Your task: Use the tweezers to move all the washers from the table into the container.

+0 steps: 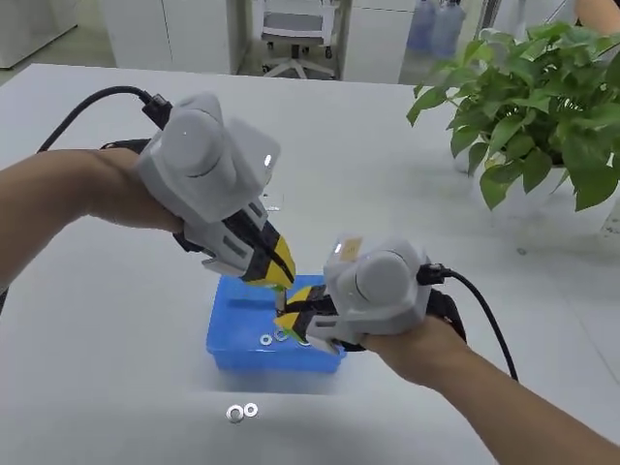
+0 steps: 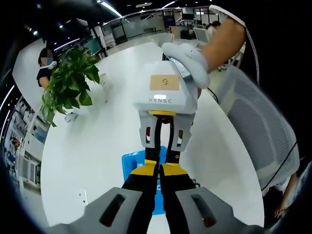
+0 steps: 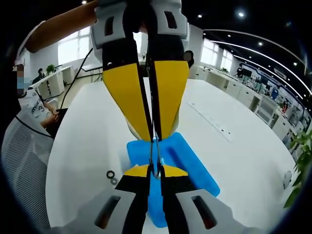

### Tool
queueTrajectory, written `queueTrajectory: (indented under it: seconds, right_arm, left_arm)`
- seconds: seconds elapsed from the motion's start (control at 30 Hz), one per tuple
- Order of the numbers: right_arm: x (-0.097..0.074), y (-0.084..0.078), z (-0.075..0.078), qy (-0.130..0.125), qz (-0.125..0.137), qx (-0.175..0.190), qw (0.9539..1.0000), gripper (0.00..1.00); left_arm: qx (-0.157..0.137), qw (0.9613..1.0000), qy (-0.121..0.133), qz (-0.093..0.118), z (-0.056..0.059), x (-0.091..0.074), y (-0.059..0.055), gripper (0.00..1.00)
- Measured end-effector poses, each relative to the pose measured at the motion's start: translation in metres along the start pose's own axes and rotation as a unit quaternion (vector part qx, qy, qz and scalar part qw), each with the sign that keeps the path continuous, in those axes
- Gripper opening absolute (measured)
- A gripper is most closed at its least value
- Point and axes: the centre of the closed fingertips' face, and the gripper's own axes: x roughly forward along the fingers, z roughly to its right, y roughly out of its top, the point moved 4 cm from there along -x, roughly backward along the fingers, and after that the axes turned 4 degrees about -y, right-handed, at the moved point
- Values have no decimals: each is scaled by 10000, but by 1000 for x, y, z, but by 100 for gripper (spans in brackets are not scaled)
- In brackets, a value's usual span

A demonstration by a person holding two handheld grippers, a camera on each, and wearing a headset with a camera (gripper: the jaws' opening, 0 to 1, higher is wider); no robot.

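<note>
- Two loose washers (image 1: pixel 242 412) lie side by side and touching on the worktop (image 1: pixel 116 387). They are just in front of the container (image 1: pixel 262 360), on the person's side, and not yet moved.
- The container is a blue tray. The head view shows a few washers inside (image 1: pixel 273 337) on its floor.
- The right gripper (image 1: pixel 291 320) reaches in low from the right. Its fingers are pressed together on the tweezers (image 1: pixel 282 302).
- The left gripper (image 1: pixel 281 274) comes down from above left. Its fingers are closed on the same tweezers, higher up.
- Key relation: the tweezers stand over the container with their long axis steep, top tilted away. The loose washers lie toward the person and slightly left of them. The right gripper is judged the nearer.
- The right gripper view shows the tweezers (image 3: pixel 155 146) as one thin line through both pairs of fingers. It places the loose washers (image 3: pixel 112 177) left of the container (image 3: pixel 195 170).
- The left gripper view shows the right gripper (image 2: pixel 161 157) head-on; the tweezers are hard to make out there.
- A plant (image 1: pixel 542 116) stands well apart, beyond.
</note>
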Motion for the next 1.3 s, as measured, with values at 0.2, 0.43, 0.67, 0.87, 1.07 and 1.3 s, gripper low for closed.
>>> queueTrajectory:
  seconds: [0.2,0.43,0.67,0.87,1.07,1.3]
  right_arm:
    - [9,-6,8,23,16,32,10000,9]
    - [18,-15,10,102,-57,54,9999,9]
    - [26,-26,11,168,-198,80,9996,9]
    - [28,-34,14,199,-304,107,9993,10]
    - [29,-39,16,210,-378,128,9990,10]
    - [30,-43,17,236,-440,129,9987,10]
  left_arm:
    - [-64,10000,24,-18,-9,7,-7,6]
    - [-164,9999,-2,-15,-13,16,-16,6]
    - [-277,9996,-23,5,-16,27,-24,6]
    - [-350,9994,-26,46,-18,34,-28,6]
    - [-392,9992,-30,73,-20,39,-29,6]
    - [-423,9991,-21,100,-21,43,-30,6]
